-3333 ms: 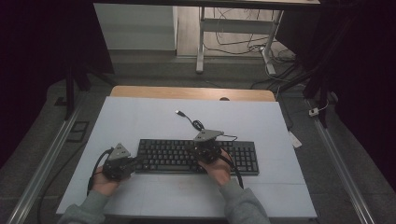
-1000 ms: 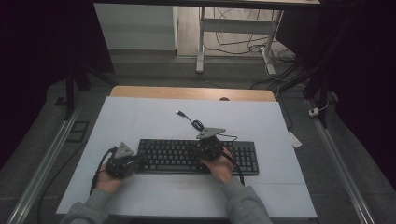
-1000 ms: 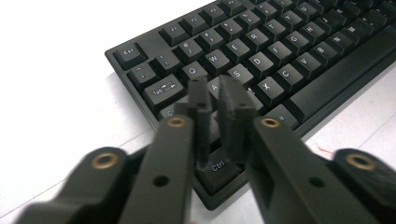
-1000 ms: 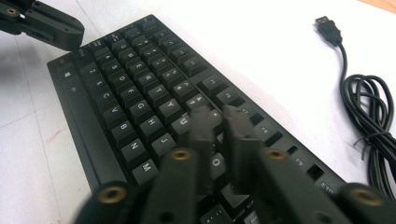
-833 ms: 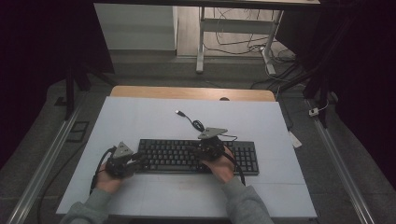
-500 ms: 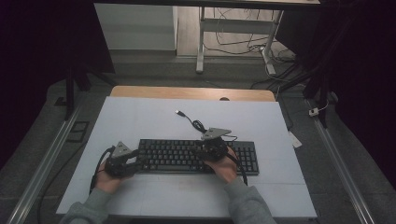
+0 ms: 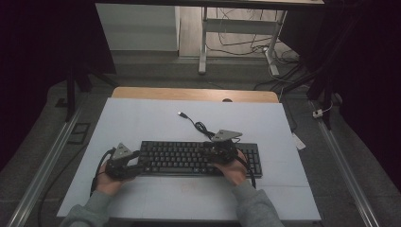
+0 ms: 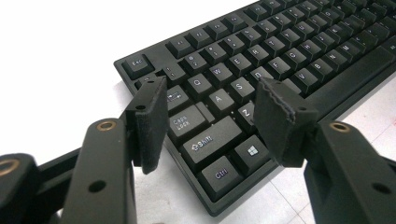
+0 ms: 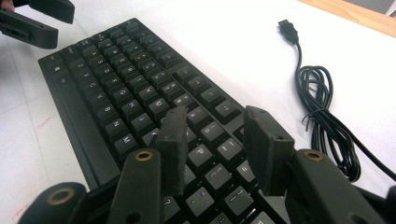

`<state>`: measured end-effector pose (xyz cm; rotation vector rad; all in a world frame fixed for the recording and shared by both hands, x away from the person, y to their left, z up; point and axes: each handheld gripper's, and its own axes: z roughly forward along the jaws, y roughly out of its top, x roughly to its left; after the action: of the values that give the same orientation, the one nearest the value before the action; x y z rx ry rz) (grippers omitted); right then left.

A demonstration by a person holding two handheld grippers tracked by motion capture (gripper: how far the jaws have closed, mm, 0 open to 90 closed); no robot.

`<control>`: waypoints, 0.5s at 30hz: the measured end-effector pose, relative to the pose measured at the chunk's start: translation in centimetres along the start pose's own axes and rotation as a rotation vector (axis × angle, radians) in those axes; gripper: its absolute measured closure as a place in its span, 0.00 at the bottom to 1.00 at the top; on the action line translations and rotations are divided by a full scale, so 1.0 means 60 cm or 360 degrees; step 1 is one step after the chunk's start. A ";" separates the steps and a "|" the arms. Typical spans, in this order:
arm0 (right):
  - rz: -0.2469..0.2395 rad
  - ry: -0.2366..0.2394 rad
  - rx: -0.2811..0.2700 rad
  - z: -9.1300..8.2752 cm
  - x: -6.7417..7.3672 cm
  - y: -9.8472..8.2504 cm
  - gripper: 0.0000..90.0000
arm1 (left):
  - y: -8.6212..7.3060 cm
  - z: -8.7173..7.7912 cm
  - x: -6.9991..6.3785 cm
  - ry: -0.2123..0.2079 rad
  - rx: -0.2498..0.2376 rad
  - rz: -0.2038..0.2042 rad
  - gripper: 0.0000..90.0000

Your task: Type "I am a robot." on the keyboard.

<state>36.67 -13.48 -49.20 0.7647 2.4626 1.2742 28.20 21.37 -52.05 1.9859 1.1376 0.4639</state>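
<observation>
We judge the keyboard stiff, light, slippery-edged; take its ends at 9 and 3 o'clock. Left gripper and right gripper have just been opening, both released, nothing gripped.

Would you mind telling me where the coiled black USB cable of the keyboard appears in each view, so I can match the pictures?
High view: the USB cable lies on the white table just behind the keyboard's middle, plug end pointing away from the person.
Left gripper view: not in it.
Right gripper view: the cable runs down the right side, plug at the top.
Shared landmark: the keyboard.
</observation>
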 end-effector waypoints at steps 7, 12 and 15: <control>-0.0006 0.0003 0.0001 0.001 0.000 0.000 0.67 | 0.003 -0.001 -0.006 -0.0036 0.0013 0.0031 0.48; -0.0003 0.0000 0.0007 0.000 0.000 -0.001 0.66 | 0.017 -0.002 -0.024 -0.0111 0.0021 0.0124 0.45; -0.0003 -0.0002 -0.0005 -0.004 0.000 -0.001 0.66 | 0.027 -0.001 -0.036 -0.0170 0.0038 0.0180 0.41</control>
<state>36.55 -13.67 -49.12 0.7618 2.4592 1.2760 27.89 19.09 -50.58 2.0779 0.9728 0.3989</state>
